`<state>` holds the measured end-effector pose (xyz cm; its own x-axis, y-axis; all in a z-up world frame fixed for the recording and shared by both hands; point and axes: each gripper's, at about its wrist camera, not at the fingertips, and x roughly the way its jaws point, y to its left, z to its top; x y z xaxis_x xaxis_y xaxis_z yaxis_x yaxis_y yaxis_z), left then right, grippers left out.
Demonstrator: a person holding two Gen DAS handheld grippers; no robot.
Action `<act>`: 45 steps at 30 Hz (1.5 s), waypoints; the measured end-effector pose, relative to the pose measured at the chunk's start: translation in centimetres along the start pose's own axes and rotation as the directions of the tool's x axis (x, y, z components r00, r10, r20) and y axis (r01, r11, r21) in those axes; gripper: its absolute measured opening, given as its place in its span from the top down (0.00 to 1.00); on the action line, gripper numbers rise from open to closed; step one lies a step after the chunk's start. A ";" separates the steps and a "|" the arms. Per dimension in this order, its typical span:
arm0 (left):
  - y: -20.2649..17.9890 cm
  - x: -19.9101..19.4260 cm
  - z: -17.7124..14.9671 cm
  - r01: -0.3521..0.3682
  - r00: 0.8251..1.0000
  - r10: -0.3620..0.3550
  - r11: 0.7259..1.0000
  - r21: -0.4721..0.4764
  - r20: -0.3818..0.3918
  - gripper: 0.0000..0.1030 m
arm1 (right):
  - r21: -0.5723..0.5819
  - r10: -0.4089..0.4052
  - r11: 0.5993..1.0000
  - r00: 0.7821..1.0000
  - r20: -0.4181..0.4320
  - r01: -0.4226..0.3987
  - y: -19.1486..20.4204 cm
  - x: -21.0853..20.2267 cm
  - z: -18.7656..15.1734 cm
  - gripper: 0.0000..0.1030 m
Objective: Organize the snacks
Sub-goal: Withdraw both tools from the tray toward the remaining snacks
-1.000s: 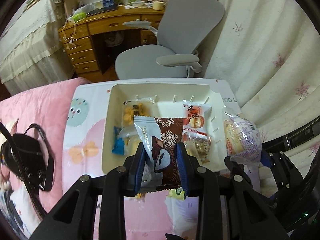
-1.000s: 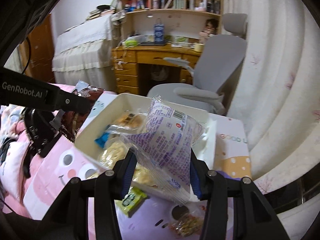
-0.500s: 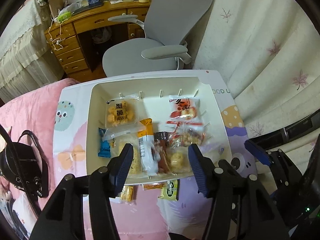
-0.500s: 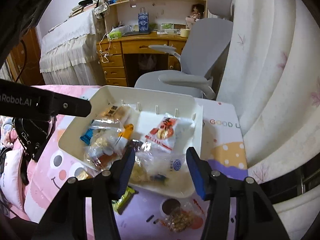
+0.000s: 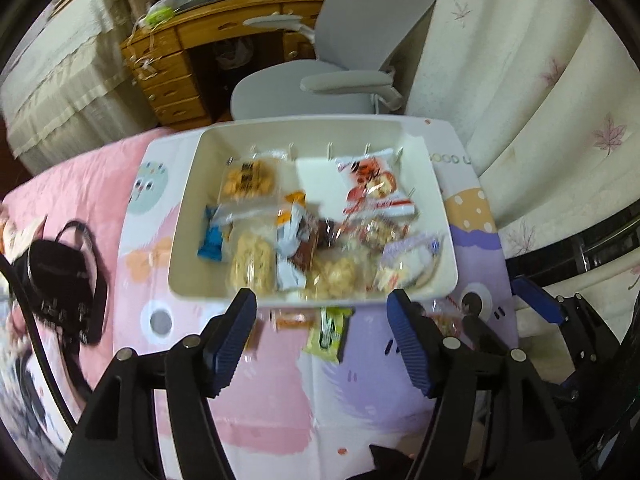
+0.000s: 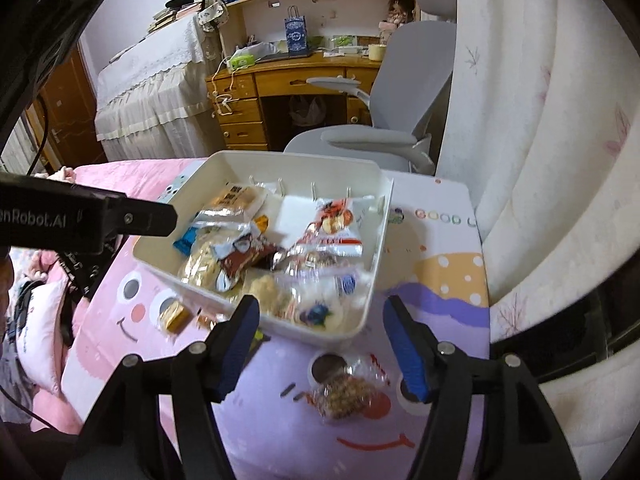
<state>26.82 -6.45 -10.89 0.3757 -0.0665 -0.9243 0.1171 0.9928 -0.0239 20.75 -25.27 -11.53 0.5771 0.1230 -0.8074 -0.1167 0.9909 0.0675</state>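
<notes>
A white bin [image 5: 188,208] [image 6: 376,240] on the cartoon-print mat holds several snack packets, among them a brown snowflake packet [image 5: 308,248] [image 6: 244,258] and a clear purple-print bag [image 5: 408,256] [image 6: 320,300]. My left gripper [image 5: 322,334] is open and empty just in front of the bin. My right gripper [image 6: 320,338] is open and empty at the bin's near right corner. Loose on the mat lie a green packet [image 5: 326,330], a nut packet [image 6: 344,394] and a small gold packet [image 6: 174,316].
A grey office chair [image 5: 320,80] [image 6: 384,132] and a wooden desk [image 5: 192,52] stand behind the mat. A black bag [image 5: 60,280] lies on the pink bedding at left. A white curtain [image 5: 520,80] hangs at right.
Both grippers opened and let go: the brown snowflake packet and the purple-print bag now lie in the bin. Both grippers have since drawn back toward me.
</notes>
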 end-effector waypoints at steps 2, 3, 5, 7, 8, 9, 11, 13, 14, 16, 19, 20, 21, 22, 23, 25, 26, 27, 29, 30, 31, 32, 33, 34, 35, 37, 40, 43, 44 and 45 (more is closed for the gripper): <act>0.0 -0.4 -1.3 -0.015 1.000 0.015 0.999 -0.028 -0.004 0.33 | 0.031 0.031 0.999 0.999 -0.014 -0.030 -0.9 -0.4 -0.8 0.37; 0.0 -0.5 -1.9 -0.022 1.000 0.022 0.999 -0.040 -0.005 0.33 | 0.046 0.046 0.998 0.999 -0.020 -0.045 -1.3 -0.5 -1.1 0.37; 0.1 -0.8 -3.6 -0.038 0.999 0.037 0.997 -0.073 -0.011 0.33 | 0.074 0.073 0.995 0.997 -0.032 -0.071 -1.9 -0.6 -1.7 0.37; 0.4 -1.0 -5.0 -0.047 0.999 0.045 0.994 -0.102 -0.018 0.33 | 0.103 0.107 0.989 0.993 -0.050 -0.102 -2.7 -0.6 -2.5 0.37; 0.7 -1.1 -5.8 -0.054 0.998 0.051 0.992 -0.118 -0.024 0.33 | 0.112 0.117 0.988 0.991 -0.059 -0.110 -2.9 -0.5 -2.8 0.37; 0.9 -1.2 -6.5 -0.061 0.998 0.058 0.989 -0.131 -0.028 0.32 | 0.121 0.127 0.986 0.989 -0.075 -0.118 -3.2 -0.4 -3.2 0.37; 1.4 -1.4 -7.7 -0.074 0.997 0.069 0.986 -0.153 -0.034 0.32 | 0.134 0.140 0.983 0.986 -0.095 -0.127 -3.4 -0.3 -3.7 0.37; 2.0 -1.8 -9.1 -0.084 0.996 0.079 0.981 -0.176 -0.036 0.32 | 0.150 0.155 0.979 0.982 -0.106 -0.138 -3.5 -0.3 -4.4 0.37; 2.3 -1.9 -9.5 -0.089 0.996 0.084 0.979 -0.184 -0.035 0.32 | 0.156 0.160 0.978 0.981 -0.108 -0.142 -3.5 -0.3 -4.6 0.37; 3.1 -2.2 -10.6 -0.102 0.995 0.096 0.976 -0.194 -0.035 0.32 | 0.165 0.169 0.975 0.979 -0.117 -0.148 -3.3 -0.4 -5.2 0.37; 4.2 -2.6 -11.6 -0.100 0.995 0.096 0.975 -0.198 -0.029 0.32 | 0.170 0.156 0.976 0.979 -0.132 -0.133 -2.7 -0.7 -5.8 0.37; 4.6 -2.8 -11.9 -0.095 0.996 0.092 0.977 -0.193 -0.022 0.32 | 0.179 0.157 0.975 0.979 -0.132 -0.132 -2.5 -0.8 -6.0 0.37; 4.7 -2.8 -11.9 -0.090 0.996 0.089 0.978 -0.189 -0.017 0.32 | 0.195 0.162 0.972 0.978 -0.130 -0.135 -2.2 -1.0 -6.2 0.37; 5.1 -3.0 -12.1 -0.083 0.996 0.083 0.981 -0.177 -0.008 0.32 | 0.209 0.166 0.968 0.978 -0.128 -0.137 -1.9 -1.2 -6.5 0.37; 5.4 -3.0 -12.2 -0.078 0.997 0.079 0.983 -0.167 -0.002 0.32 | 0.221 0.168 0.966 0.977 -0.128 -0.137 -1.6 -1.3 -6.7 0.37; 6.4 -3.2 -12.3 -0.062 0.998 0.064 0.988 -0.139 0.013 0.32 | 0.241 0.160 0.962 0.979 -0.128 -0.126 -0.8 -1.6 -7.0 0.37; 6.8 -3.3 -12.3 -0.053 0.998 0.056 0.990 -0.129 0.024 0.32 | 0.254 0.153 0.960 0.980 -0.125 -0.118 -0.3 -1.7 -7.2 0.37; 7.6 -3.5 -12.5 -0.036 0.998 0.041 0.993 -0.109 0.038 0.32 | 0.265 0.148 0.958 0.981 -0.123 -0.111 0.1 -1.8 -7.3 0.37; 8.7 -3.8 -12.6 -0.023 0.998 0.027 0.996 -0.083 0.049 0.32 | 0.301 0.128 0.950 0.985 -0.115 -0.088 1.3 -2.1 -7.8 0.37; 9.4 -3.9 -12.7 -0.014 0.998 0.018 0.997 -0.070 0.055 0.32 | 0.323 0.113 0.944 0.987 -0.113 -0.071 2.0 -2.3 -8.1 0.37; 10.1 -4.0 -12.8 -0.002 0.998 0.006 0.999 -0.055 0.061 0.32 | 0.339 0.104 0.939 0.989 -0.109 -0.062 2.5 -2.5 -8.3 0.37; 11.1 -4.1 -12.9 0.010 0.998 -0.008 0.999 -0.032 0.068 0.32 | 0.359 0.091 0.932 0.991 -0.102 -0.049 3.4 -2.6 -8.7 0.37; 11.5 -4.1 -13.0 0.014 0.998 -0.012 1.000 -0.020 0.069 0.32 | 0.373 0.078 0.927 0.992 -0.099 -0.035 4.2 -2.7 -9.0 0.37; 12.3 -4.1 -13.1 0.021 0.997 -0.021 1.000 -0.001 0.068 0.32 | 0.389 0.063 0.921 0.993 -0.097 -0.020 5.0 -2.8 -9.4 0.37; 12.9 -4.0 -13.1 0.030 0.997 -0.031 0.999 0.017 0.066 0.32 | 0.404 0.052 0.915 0.994 -0.096 -0.009 5.5 -2.8 -9.7 0.37; 14.2 -4.0 -13.2 0.051 0.996 -0.055 0.997 0.060 0.066 0.32 | 0.448 0.029 0.894 0.996 -0.088 0.014 7.2 -2.9 -10.4 0.37; 15.5 -3.8 -13.2 0.076 0.994 -0.084 0.990 0.115 0.065 0.32 | 0.493 -0.012 0.869 0.997 -0.073 0.047 9.2 -3.0 -11.3 0.37; 16.6 -3.3 -13.1 0.118 0.990 -0.129 0.979 0.167 0.055 0.32 | 0.530 -0.029 0.846 0.996 -0.080 0.067 11.3 -2.8 -12.0 0.37; 16.5 -3.3 -13.1 0.127 0.989 -0.139 0.976 0.177 0.056 0.32 | 0.536 -0.033 0.841 0.996 -0.083 0.072 11.9 -2.8 -12.2 0.37; 16.6 -3.2 -13.1 0.140 0.987 -0.153 0.972 0.191 0.057 0.32 | 0.541 -0.037 0.838 0.996 -0.084 0.077 12.5 -2.8 -12.3 0.37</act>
<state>15.54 11.55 -13.32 0.4051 -0.2236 -0.8865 0.3422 0.9362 -0.0798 7.75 -13.93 -15.64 0.5108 0.0810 -0.8559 0.3836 0.8695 0.3112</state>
